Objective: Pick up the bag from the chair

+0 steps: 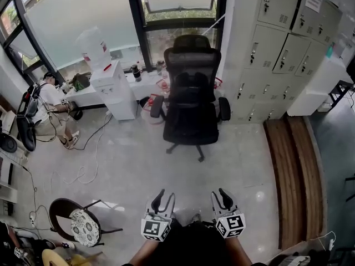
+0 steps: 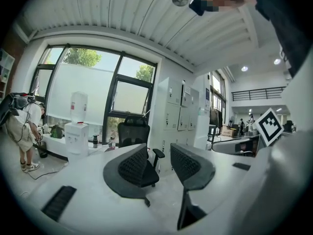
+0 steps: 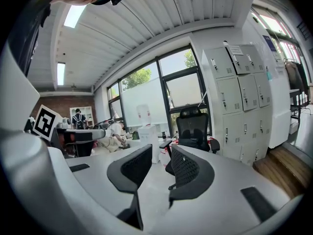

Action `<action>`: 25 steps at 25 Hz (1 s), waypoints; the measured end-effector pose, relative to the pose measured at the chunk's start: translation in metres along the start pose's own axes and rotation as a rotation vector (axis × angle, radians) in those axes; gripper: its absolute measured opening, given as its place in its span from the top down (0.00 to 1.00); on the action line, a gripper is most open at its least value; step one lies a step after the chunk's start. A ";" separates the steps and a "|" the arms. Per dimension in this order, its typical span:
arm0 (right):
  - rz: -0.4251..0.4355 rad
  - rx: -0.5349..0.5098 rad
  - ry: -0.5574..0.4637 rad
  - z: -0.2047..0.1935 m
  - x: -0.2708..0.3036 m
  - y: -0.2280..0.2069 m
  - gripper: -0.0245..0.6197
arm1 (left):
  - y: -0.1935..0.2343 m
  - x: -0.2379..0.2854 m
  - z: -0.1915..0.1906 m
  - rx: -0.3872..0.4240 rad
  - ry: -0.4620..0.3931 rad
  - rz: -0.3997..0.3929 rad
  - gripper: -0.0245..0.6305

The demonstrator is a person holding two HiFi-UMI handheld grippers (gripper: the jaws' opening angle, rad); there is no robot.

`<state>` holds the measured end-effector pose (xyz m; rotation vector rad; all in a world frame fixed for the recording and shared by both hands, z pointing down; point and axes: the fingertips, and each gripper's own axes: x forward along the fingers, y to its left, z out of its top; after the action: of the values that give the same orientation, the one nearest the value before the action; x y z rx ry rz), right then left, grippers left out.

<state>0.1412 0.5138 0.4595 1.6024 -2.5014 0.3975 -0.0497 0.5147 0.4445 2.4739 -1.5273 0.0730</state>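
A black office chair point(image 1: 191, 107) stands by the window, facing me. A dark bag point(image 1: 192, 86) seems to rest on its seat against the backrest; black on black makes its outline hard to make out. The chair also shows far off in the left gripper view point(image 2: 131, 131) and in the right gripper view point(image 3: 194, 127). My left gripper point(image 1: 161, 196) and right gripper point(image 1: 221, 195) are held low in front of me, well short of the chair. Both are open with nothing between their jaws, as the left gripper view point(image 2: 159, 156) and right gripper view point(image 3: 160, 156) confirm.
A water dispenser point(image 1: 111, 81) stands left of the chair, grey lockers point(image 1: 277, 49) to its right. A person point(image 1: 51, 108) sits by the left wall amid cables. A wooden step point(image 1: 291, 173) runs along the right. A round stool point(image 1: 83, 226) is near my left.
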 end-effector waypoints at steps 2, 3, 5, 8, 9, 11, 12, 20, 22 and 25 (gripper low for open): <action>0.008 -0.007 -0.003 0.002 0.002 -0.011 0.82 | -0.007 0.005 0.000 0.010 0.013 0.000 0.74; 0.010 -0.010 -0.002 0.003 0.004 -0.017 0.82 | -0.009 0.007 -0.001 0.015 0.019 0.002 0.73; 0.013 -0.012 0.000 0.005 0.010 -0.027 0.82 | -0.010 0.013 -0.002 0.020 0.032 0.004 0.72; 0.012 -0.007 0.007 0.004 0.025 -0.035 0.82 | -0.003 0.028 -0.007 0.009 0.054 -0.003 0.71; 0.011 -0.006 0.012 0.003 0.031 -0.036 0.82 | 0.000 0.035 -0.009 0.002 0.060 -0.009 0.71; 0.011 -0.008 0.025 0.001 0.046 -0.040 0.82 | 0.005 0.053 -0.012 -0.015 0.065 -0.023 0.70; 0.011 -0.008 0.031 0.001 0.055 -0.041 0.82 | 0.009 0.063 -0.014 -0.020 0.066 -0.032 0.70; 0.013 -0.028 0.046 0.027 0.160 -0.038 0.82 | 0.071 0.148 0.007 -0.037 0.047 -0.123 0.69; 0.009 -0.042 0.044 0.040 0.186 -0.037 0.82 | 0.092 0.166 0.018 -0.043 0.036 -0.136 0.69; 0.006 -0.059 0.044 0.054 0.217 -0.040 0.81 | 0.124 0.191 0.028 -0.041 0.021 -0.135 0.69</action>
<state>0.0869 0.2933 0.4703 1.5474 -2.4629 0.3518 -0.0752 0.2883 0.4693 2.5283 -1.3355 0.0435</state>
